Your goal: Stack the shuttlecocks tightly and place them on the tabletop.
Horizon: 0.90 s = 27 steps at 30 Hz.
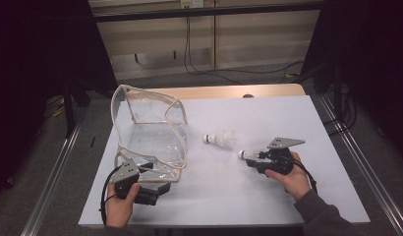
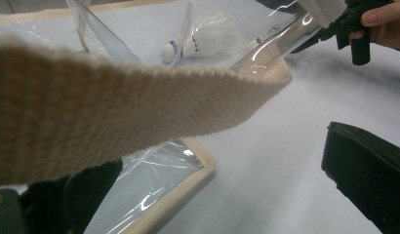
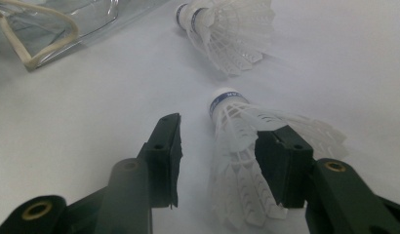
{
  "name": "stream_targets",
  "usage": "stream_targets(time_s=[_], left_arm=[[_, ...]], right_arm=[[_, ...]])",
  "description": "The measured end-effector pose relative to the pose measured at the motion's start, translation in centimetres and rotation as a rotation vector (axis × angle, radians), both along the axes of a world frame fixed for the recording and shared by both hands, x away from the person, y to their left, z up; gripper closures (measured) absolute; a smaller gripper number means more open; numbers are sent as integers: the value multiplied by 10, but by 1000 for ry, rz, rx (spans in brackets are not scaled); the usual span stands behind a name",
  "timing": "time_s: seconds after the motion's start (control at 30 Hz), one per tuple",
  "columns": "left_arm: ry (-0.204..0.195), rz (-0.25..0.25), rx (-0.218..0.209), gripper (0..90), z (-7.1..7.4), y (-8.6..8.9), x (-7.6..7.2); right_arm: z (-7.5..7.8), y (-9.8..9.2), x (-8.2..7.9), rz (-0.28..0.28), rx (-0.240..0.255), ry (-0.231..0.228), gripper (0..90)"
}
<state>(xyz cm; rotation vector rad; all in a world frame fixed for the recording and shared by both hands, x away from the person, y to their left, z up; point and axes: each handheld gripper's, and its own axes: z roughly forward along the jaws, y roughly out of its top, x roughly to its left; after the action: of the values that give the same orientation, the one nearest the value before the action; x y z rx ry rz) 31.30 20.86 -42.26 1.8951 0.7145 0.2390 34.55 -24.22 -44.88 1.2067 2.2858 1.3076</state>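
The right gripper (image 3: 215, 161) is lying low over the white desk (image 1: 268, 196), its fingers (image 3: 164, 161) standing part open around the near shuttlecock (image 3: 237, 161); one finger is touching the feather skirt, the other is standing clear of it, so the shuttlecock is lying on the desk between them, not yet clamped. The left gripper (image 1: 158, 189) is sitting at the near edge of the clear plastic bag (image 1: 150, 132), with the bag's cream woven strap (image 2: 115, 102) crossing in front of its camera; whether its fingers are gripping that strap I cannot tell. Farther off, a second shuttlecock (image 1: 220, 138) is lying on the desk, just beside the bag.
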Motion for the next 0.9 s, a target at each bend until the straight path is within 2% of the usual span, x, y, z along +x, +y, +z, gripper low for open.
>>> stream_targets(time_s=[0.37, 0.47, 0.67, 0.9], left_arm=[[0, -1, 4, 12, 0, 0, 0], [-2, 0, 5, 12, 0, 0, 0], [-2, -1, 5, 12, 0, 1, 0], [0, -2, 3, 12, 0, 0, 0]], right_arm=[[-3, 1, 2, 4, -30, 11, 705], [-3, 0, 3, 6, -36, 14, 773], [-2, -3, 6, 16, -19, 10, 881], [8, -9, 11, 3, 20, -21, 896]])
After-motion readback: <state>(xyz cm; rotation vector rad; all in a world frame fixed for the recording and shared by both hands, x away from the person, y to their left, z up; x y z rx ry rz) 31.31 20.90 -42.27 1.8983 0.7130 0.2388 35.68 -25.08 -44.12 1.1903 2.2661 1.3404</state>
